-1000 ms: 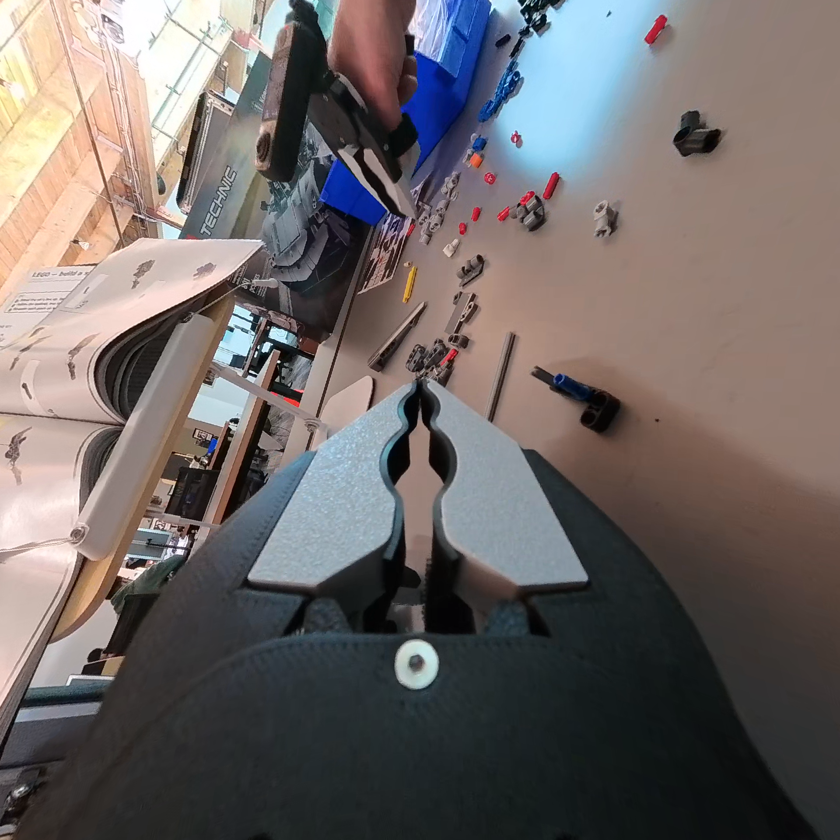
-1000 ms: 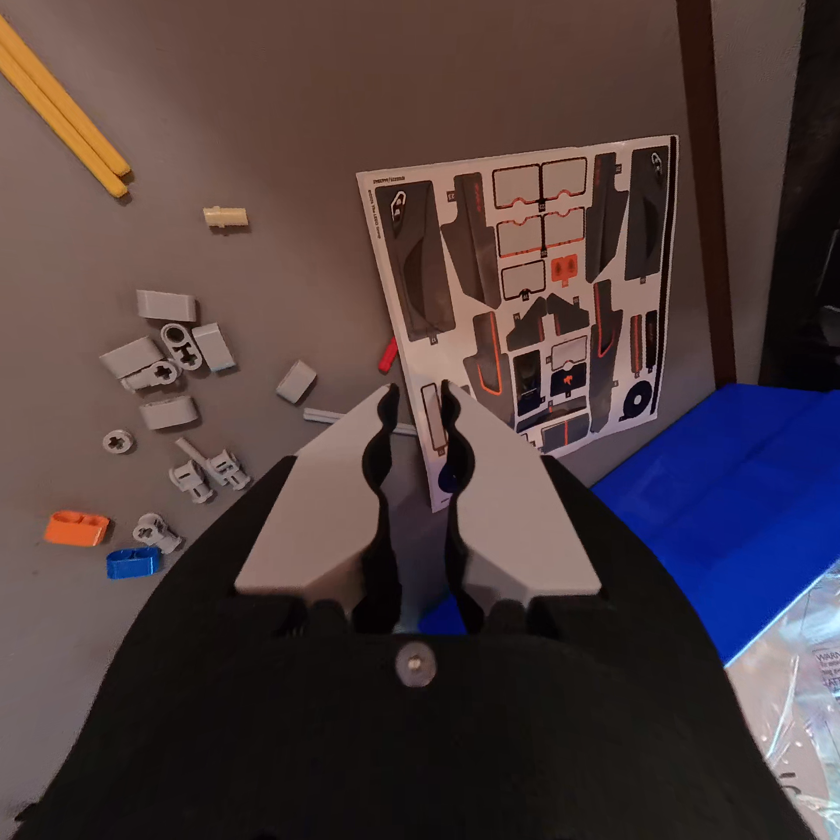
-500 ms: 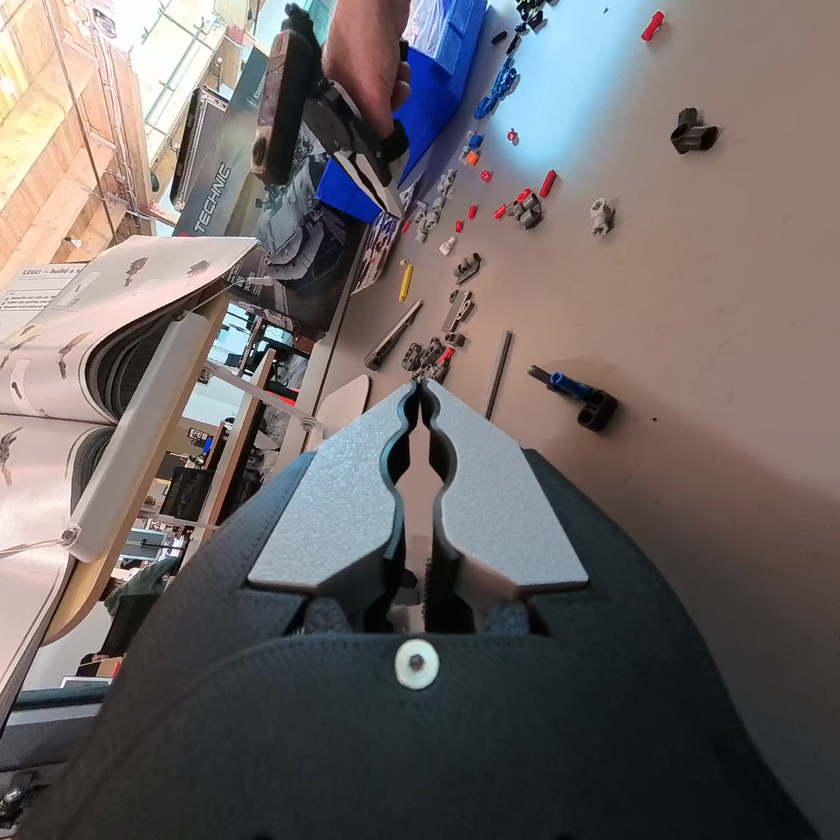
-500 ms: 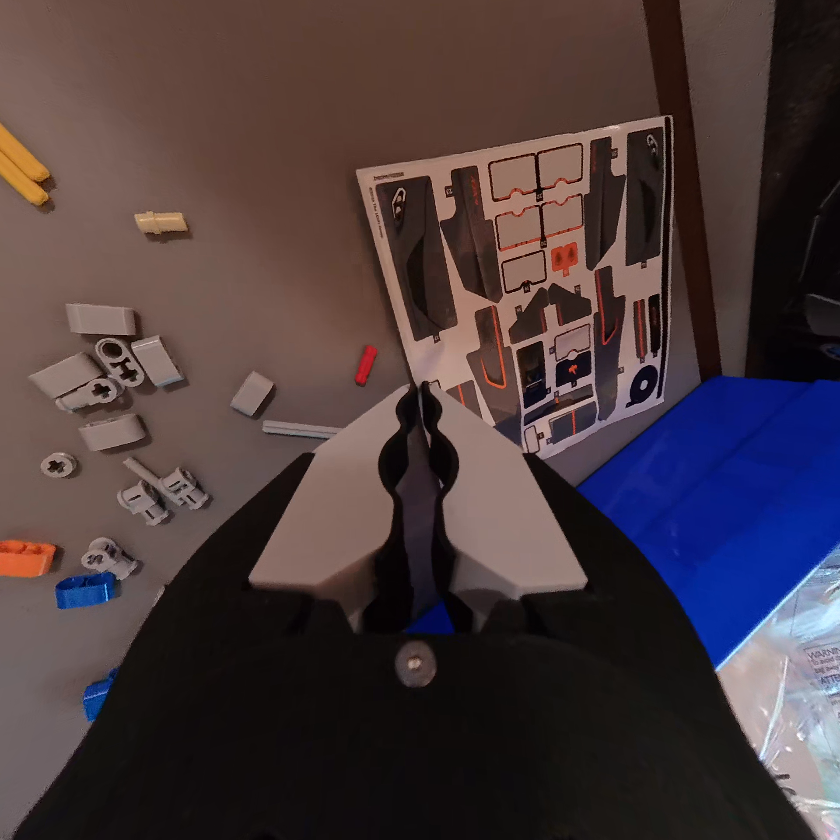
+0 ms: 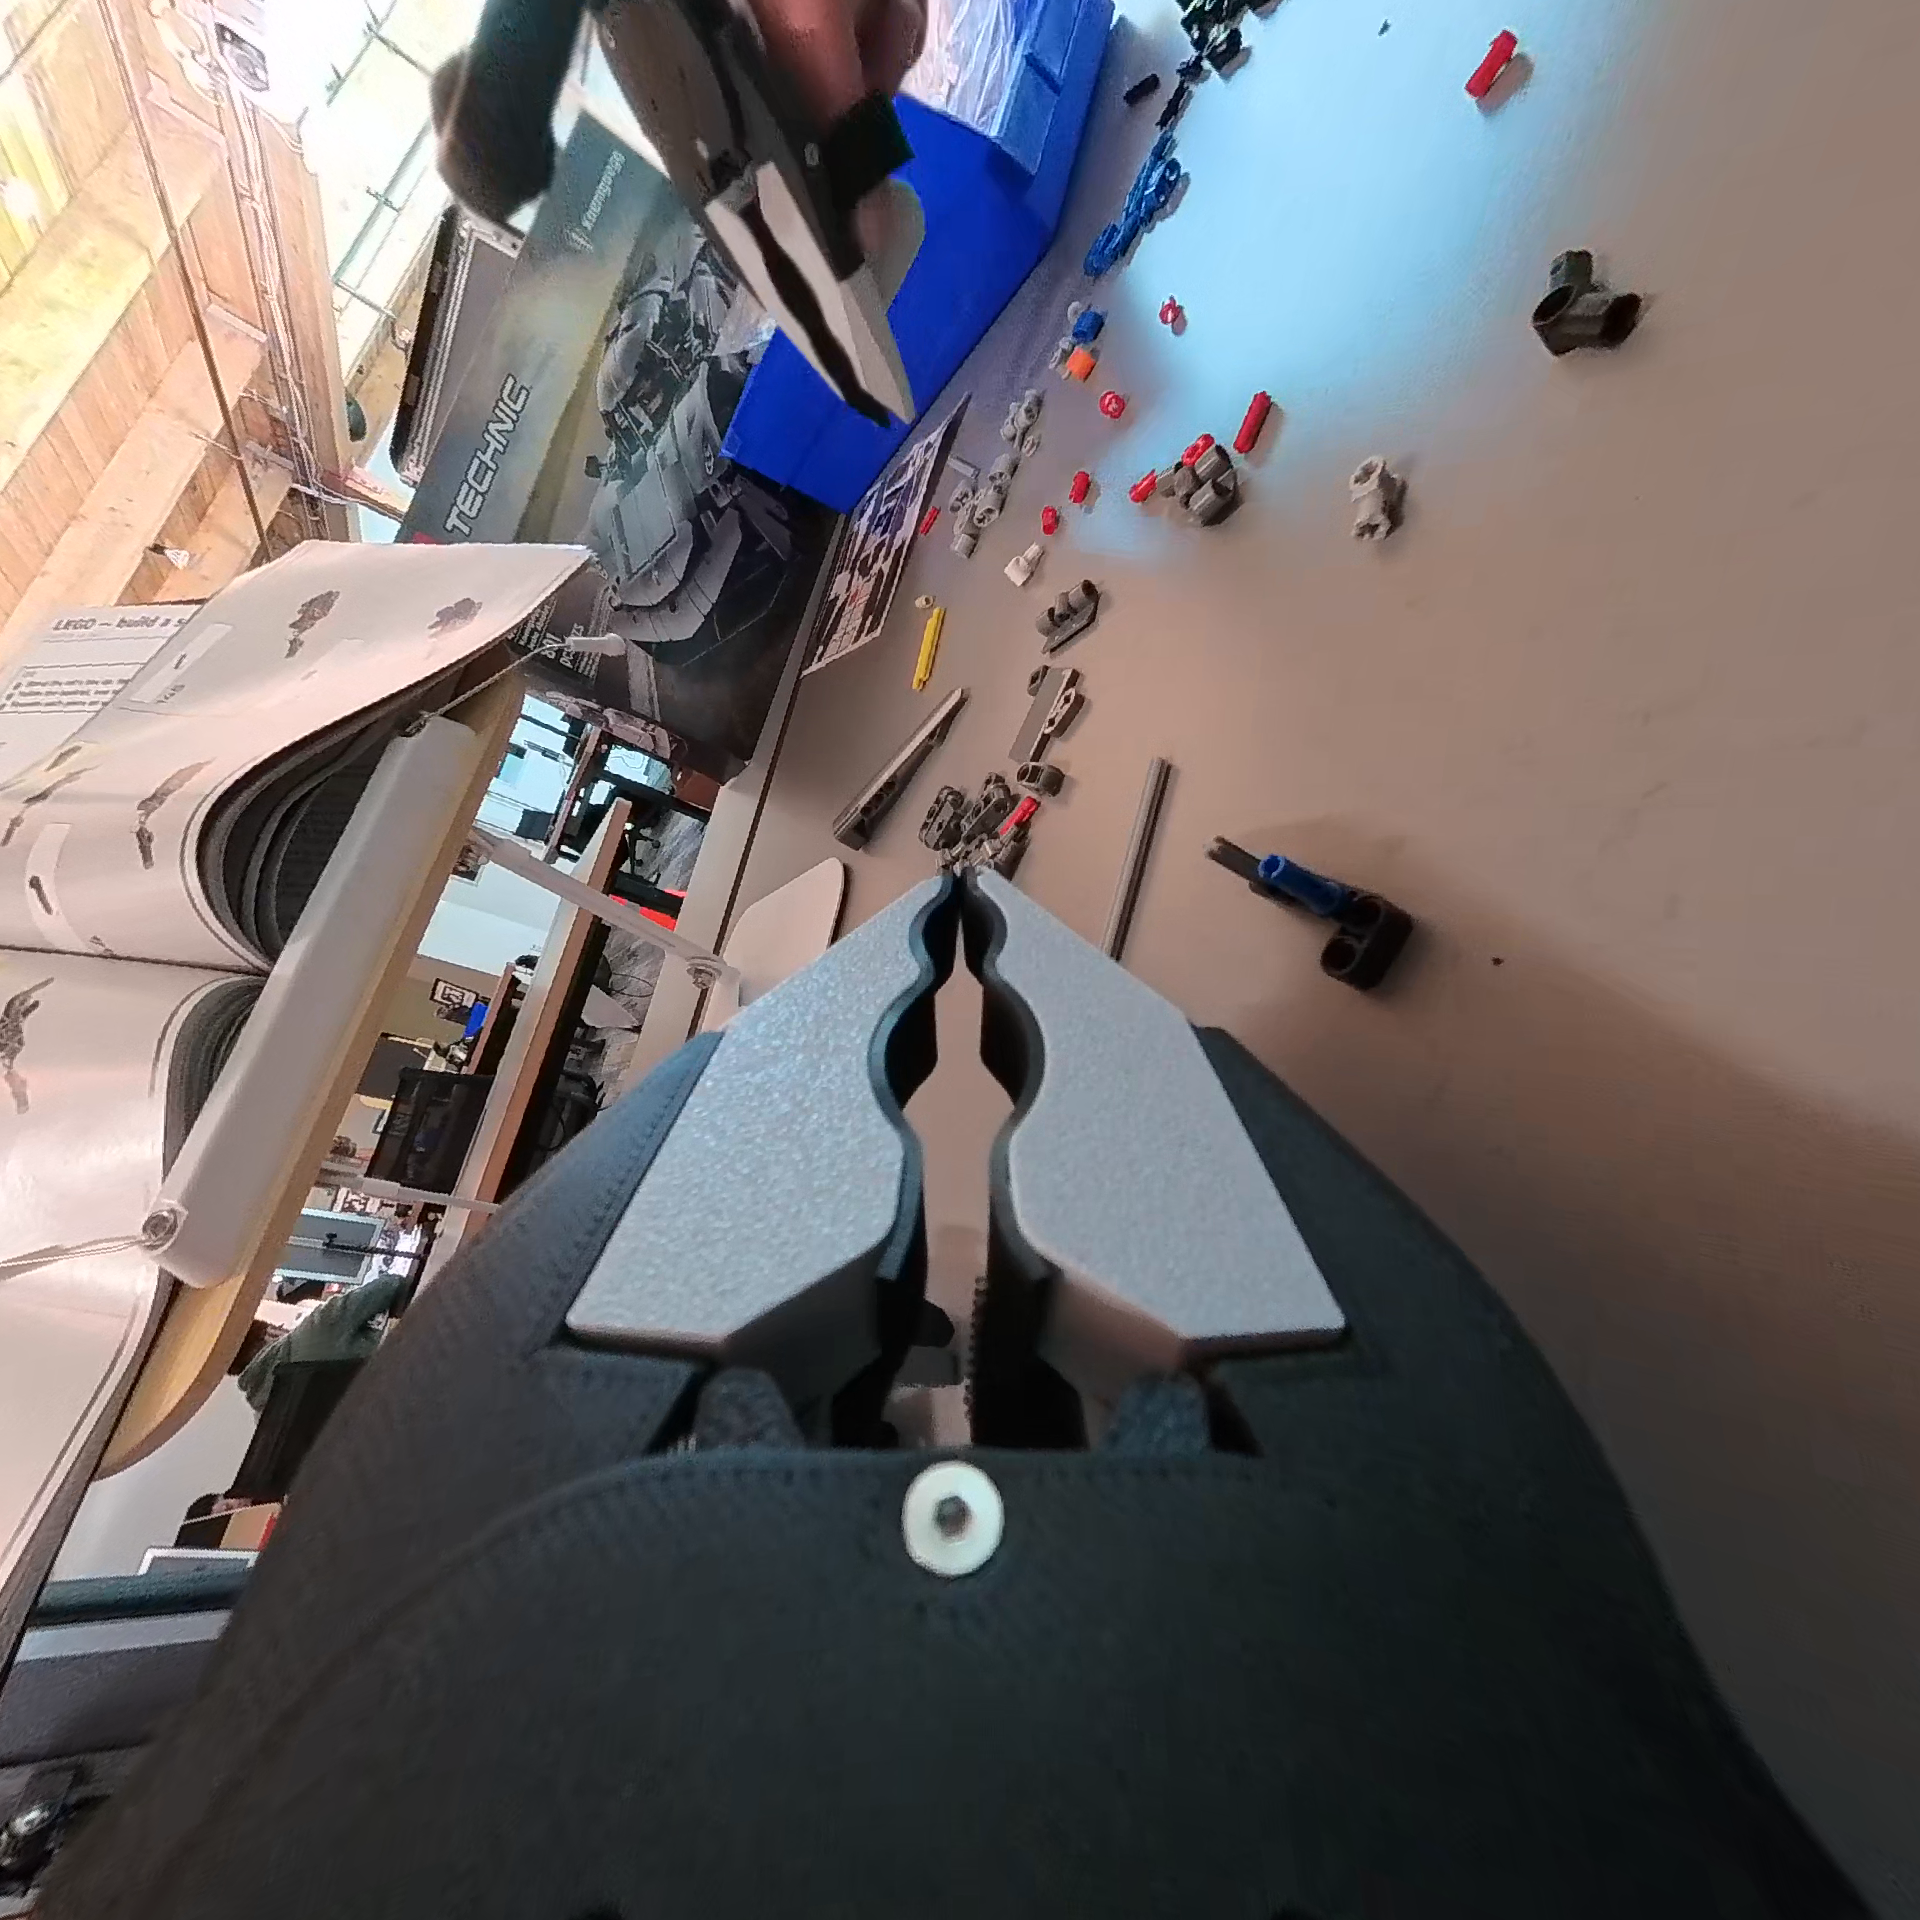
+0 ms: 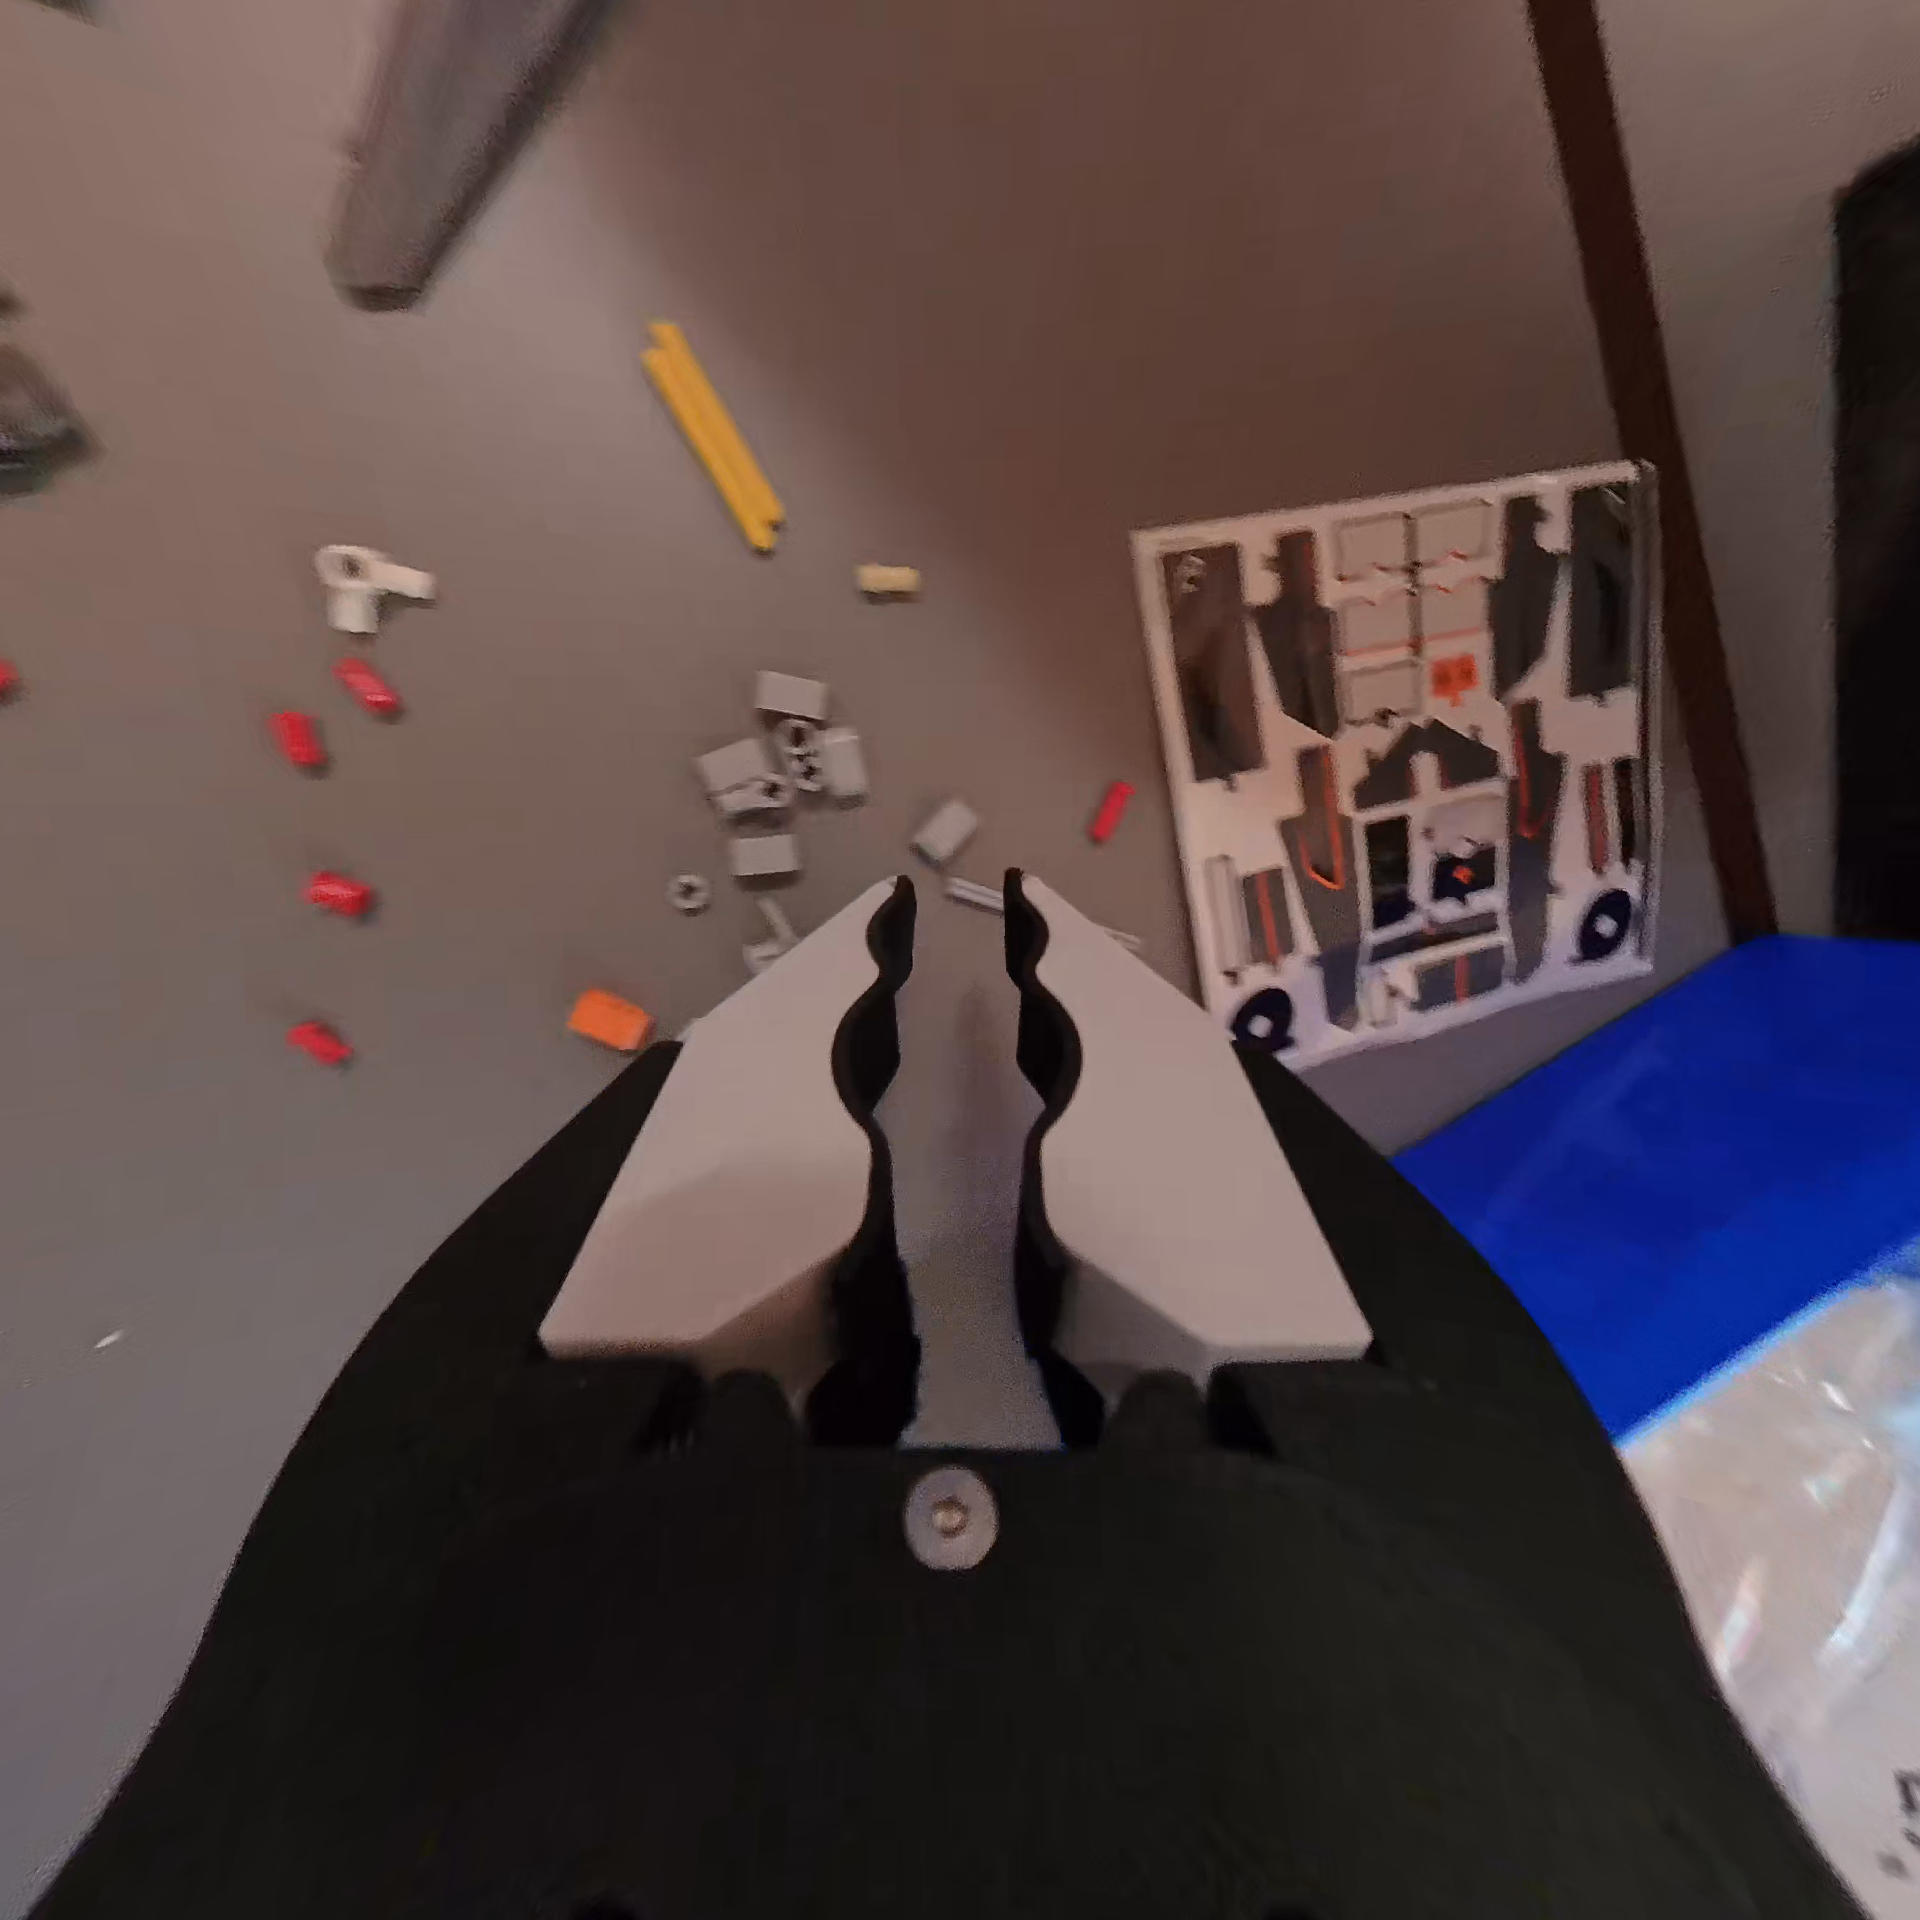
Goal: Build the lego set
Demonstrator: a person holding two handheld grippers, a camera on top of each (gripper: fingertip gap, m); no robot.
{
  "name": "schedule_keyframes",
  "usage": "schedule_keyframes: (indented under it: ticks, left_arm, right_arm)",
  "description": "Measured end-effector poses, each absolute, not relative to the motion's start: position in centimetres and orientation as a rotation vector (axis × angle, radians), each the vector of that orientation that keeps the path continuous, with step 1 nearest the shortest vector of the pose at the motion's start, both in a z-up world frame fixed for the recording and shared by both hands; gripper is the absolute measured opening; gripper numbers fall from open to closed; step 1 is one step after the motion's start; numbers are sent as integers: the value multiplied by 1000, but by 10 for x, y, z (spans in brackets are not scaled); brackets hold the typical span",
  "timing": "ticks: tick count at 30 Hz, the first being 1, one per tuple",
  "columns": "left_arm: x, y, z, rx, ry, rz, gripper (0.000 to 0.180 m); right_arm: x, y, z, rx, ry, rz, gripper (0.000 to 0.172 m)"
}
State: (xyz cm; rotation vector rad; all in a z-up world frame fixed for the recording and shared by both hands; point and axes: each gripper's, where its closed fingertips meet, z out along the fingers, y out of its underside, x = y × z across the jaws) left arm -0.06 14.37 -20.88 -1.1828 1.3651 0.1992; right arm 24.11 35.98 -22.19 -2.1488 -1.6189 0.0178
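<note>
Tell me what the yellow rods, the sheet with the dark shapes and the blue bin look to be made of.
Yellow rods: likely hard plastic, by the even colour and straight moulded edges.
Sheet: seemingly printed paper or film, flat and thin, with white margins around dark cut-out shapes.
Blue bin: probably smooth plastic, with an even colour and a soft sheen.

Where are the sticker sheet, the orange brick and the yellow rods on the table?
sticker sheet (image 6: 1403, 769), right wrist view, middle of sheet.
orange brick (image 6: 611, 1018), right wrist view, top face.
yellow rods (image 6: 712, 447), right wrist view, mid-length.
</note>
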Motion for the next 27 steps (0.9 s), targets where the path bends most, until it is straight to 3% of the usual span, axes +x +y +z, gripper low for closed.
schedule_keyframes:
  ticks: [12,19,27]
  left_arm:
    - [1,143,-209,-1178,1371,206,0]
    - [1,142,-208,-1163,1373,224,0]
    - [1,140,-205,-1157,1368,208,0]
  right_arm:
    - [222,313,-212,-2078,-1717,102,17]
    - [228,313,-232,-2113,-1741,51,21]
    - [271,297,-180,-2085,-1551,-45,19]
